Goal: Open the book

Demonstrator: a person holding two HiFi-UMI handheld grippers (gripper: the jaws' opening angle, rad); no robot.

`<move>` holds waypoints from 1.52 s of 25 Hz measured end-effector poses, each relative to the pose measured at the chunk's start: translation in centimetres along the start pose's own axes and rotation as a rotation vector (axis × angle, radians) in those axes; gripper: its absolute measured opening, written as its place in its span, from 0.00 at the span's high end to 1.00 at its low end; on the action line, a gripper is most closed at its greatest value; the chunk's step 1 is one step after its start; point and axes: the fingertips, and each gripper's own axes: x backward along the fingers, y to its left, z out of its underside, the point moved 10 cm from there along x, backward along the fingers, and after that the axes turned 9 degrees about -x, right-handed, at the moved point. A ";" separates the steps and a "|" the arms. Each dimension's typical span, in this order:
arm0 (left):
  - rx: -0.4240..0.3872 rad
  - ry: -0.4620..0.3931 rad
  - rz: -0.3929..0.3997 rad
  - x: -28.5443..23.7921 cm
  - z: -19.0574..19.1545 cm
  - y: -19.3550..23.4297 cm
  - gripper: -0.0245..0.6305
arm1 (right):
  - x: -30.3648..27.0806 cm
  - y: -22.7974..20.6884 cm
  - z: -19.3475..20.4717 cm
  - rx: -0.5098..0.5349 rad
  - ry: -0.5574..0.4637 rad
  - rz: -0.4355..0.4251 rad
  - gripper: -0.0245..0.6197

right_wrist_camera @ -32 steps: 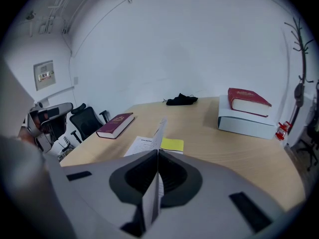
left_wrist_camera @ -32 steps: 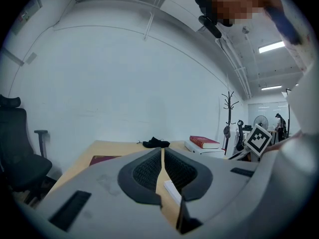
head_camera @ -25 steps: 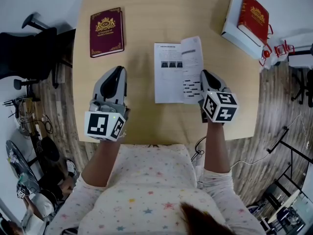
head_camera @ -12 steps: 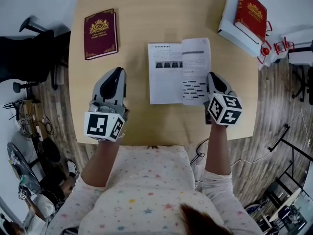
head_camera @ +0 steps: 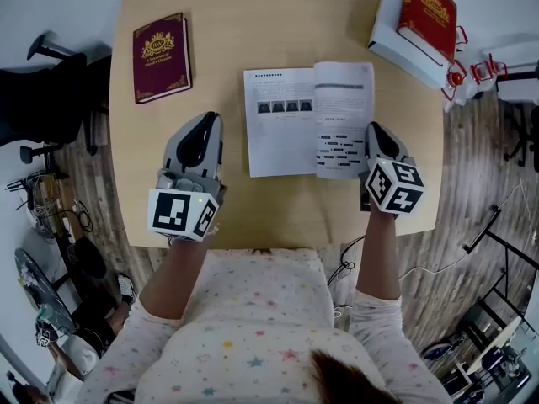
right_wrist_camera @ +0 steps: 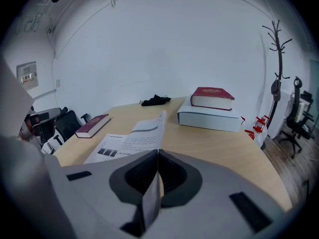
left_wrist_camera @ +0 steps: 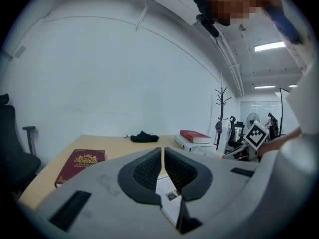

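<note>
- The book [head_camera: 307,120] lies open near the middle of the worktop [head_camera: 278,23], its left half flat with the print facing up.
- The right tongs [head_camera: 373,131] are closed on the lower right corner of the book's turned leaf [right_wrist_camera: 149,128], which is seen edge-on between the pads; the leaf appears raised off the worktop rather than lying flat.
- The left tongs [head_camera: 206,120] are closed on nothing and held just left of the book, apart from it.
- A tear or a crease at the pinched corner is judged possible if the thin leaf is pulled further away from the spine.
- The whole book could be dragged along the worktop, since nothing presses its left half down.
- If the leaf is let go before it is laid flat, it may spring back and the book may close again.
- A maroon book [head_camera: 162,55] lies well left of the book and is unlikely to be disturbed.
</note>
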 end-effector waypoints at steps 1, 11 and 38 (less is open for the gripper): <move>0.000 0.001 0.003 -0.2 0.0 -0.1 0.92 | 0.0 -0.3 0.1 -0.001 0.001 0.005 0.95; 0.001 0.008 0.033 -1.4 0.4 -1.4 0.92 | -0.2 -2.2 0.9 0.004 0.005 0.042 0.95; -0.005 0.035 0.089 -3.6 1.4 -3.4 0.92 | -1.9 -4.5 2.1 0.123 0.003 0.119 0.95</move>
